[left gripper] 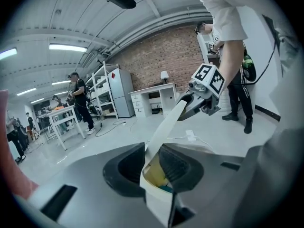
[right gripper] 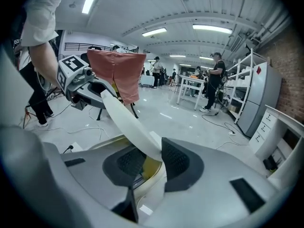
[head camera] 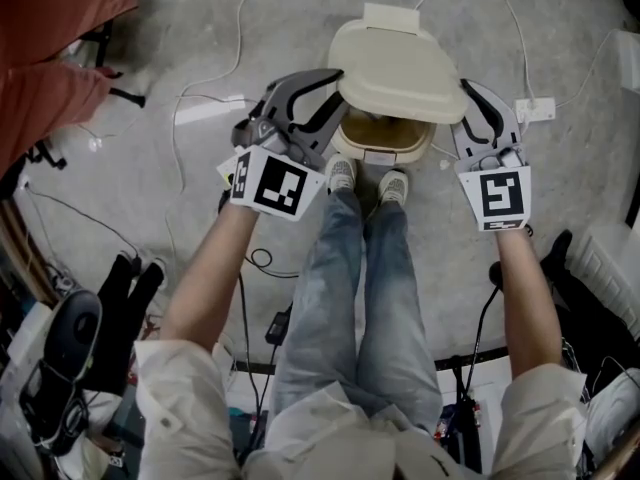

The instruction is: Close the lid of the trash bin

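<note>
A cream trash bin (head camera: 377, 151) stands on the floor just in front of my shoes. Its cream lid (head camera: 395, 68) is tilted over the opening and hinged at the far side. My left gripper (head camera: 335, 80) is at the lid's left edge and my right gripper (head camera: 468, 92) at its right edge. In the left gripper view the thin lid edge (left gripper: 166, 125) runs between the jaws of the left gripper (left gripper: 154, 167), with gaps beside it. In the right gripper view the lid (right gripper: 123, 118) lies against one pad of the right gripper (right gripper: 149, 163), clear of the other.
White cables and a power strip (head camera: 533, 109) lie on the floor around the bin. A red cloth (head camera: 60, 48) hangs at the upper left and black gear (head camera: 90, 338) sits at the lower left. People, tables and a fridge (left gripper: 122, 91) stand further off.
</note>
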### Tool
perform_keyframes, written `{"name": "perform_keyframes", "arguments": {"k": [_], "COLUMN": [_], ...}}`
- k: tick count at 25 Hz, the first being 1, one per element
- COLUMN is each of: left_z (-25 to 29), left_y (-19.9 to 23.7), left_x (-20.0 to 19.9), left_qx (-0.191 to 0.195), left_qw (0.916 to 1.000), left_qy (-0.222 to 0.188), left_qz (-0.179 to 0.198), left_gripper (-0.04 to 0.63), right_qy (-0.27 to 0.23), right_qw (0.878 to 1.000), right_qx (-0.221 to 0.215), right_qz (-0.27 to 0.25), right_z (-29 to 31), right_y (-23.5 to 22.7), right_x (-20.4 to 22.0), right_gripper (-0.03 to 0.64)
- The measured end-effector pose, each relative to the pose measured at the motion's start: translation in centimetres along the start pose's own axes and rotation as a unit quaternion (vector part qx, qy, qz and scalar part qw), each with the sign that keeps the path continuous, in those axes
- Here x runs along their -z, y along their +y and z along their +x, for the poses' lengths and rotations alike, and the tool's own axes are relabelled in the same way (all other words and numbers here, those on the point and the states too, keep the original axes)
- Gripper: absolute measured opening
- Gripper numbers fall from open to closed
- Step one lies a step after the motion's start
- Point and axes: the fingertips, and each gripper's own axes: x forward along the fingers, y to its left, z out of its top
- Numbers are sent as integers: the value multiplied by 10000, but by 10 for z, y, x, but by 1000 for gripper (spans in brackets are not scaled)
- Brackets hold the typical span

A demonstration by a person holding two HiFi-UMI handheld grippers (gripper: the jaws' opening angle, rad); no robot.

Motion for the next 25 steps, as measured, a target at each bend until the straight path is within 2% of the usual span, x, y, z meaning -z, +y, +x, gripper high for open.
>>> {"name": "perform_keyframes", "arguments": {"k": [7, 16, 21, 25], "left_z": [-4, -7, -8, -7], "left_y": [-21, -32, -44, -51], "left_x": [15, 25, 37, 46], "left_qx": [435, 766, 1010, 1229], "left_qw": [9988, 9968, 9939, 9908], "left_qy": [135, 188, 313, 391], "left_qz": [184, 157, 326, 422], "left_gripper": [123, 144, 161, 173], "right_qy": [230, 356, 499, 570], "right_qw": [9974, 9937, 9876, 9845], "right_qx": [-402, -766, -1081, -1297], "right_qz": [-556, -740, -1021, -1038], "right_z": [-4, -5, -6, -5], "right_y": [20, 33, 44, 52], "right_x": [19, 29, 40, 49], "right_gripper": [148, 182, 216, 246]}}
